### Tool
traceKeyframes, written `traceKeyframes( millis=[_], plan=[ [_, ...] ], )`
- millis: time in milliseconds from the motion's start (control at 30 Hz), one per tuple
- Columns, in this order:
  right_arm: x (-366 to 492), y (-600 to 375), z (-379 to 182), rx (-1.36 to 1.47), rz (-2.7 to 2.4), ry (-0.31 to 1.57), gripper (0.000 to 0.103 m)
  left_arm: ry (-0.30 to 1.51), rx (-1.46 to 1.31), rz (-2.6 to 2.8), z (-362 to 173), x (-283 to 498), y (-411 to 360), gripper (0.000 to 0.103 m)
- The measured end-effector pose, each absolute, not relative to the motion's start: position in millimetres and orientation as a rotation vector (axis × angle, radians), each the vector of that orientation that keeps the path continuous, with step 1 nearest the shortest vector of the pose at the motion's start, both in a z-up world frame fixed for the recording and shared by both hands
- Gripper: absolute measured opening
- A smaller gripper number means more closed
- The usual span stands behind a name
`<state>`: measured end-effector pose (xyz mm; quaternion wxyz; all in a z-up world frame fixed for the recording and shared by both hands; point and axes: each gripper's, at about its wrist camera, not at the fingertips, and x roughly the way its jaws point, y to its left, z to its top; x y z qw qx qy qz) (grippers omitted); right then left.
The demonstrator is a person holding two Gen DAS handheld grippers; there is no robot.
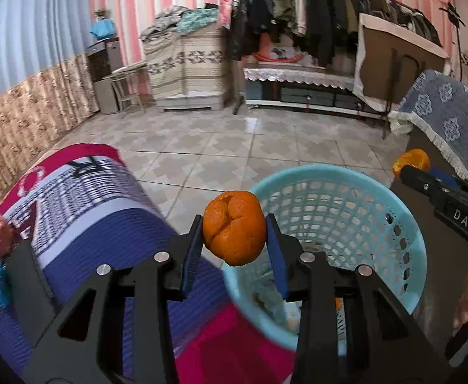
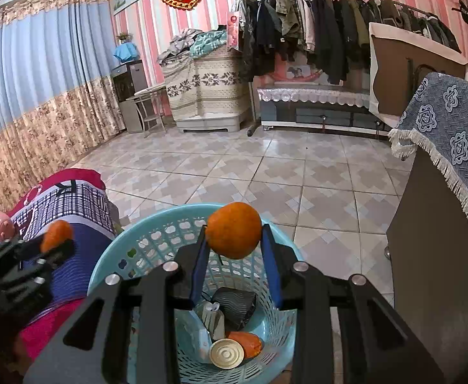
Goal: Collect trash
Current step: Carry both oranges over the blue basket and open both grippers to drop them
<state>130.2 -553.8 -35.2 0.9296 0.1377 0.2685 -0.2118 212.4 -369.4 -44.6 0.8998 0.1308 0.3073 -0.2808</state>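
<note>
A split orange peel (image 1: 234, 228) is pinched between the left gripper (image 1: 234, 240) fingers, held just at the near-left rim of the blue basket (image 1: 406, 224). A second orange peel (image 2: 234, 230) is pinched by the right gripper (image 2: 234, 243), held over the basket's opening, where a can lid (image 2: 226, 353) and dark wrapper (image 2: 234, 305) are seen inside.

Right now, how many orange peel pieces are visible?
3: one in the left gripper, one in the right gripper, one inside the blue basket; more may be hidden.

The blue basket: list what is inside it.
Inside the blue basket: a round can lid, orange peel, a dark crumpled wrapper, a pale scrap. The right tool covers the rest.
</note>
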Motion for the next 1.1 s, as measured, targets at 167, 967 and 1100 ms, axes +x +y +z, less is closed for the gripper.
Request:
traceKeyframes(
  millis=[167,967,1100],
  plan=[
    [129,-558,-36,0.285,-0.441,0.553,0.032,0.644,0.292,-0.589,-52,216,-386,0.041],
    [146,-532,-34,0.248,-0.378,0.551,0.051,0.56,0.22,-0.362,-20,234,-306,0.097],
    [148,-526,-29,0.236,-0.37,0.538,0.075,0.563,0.207,-0.336,-17,233,-289,0.097]
  ],
)
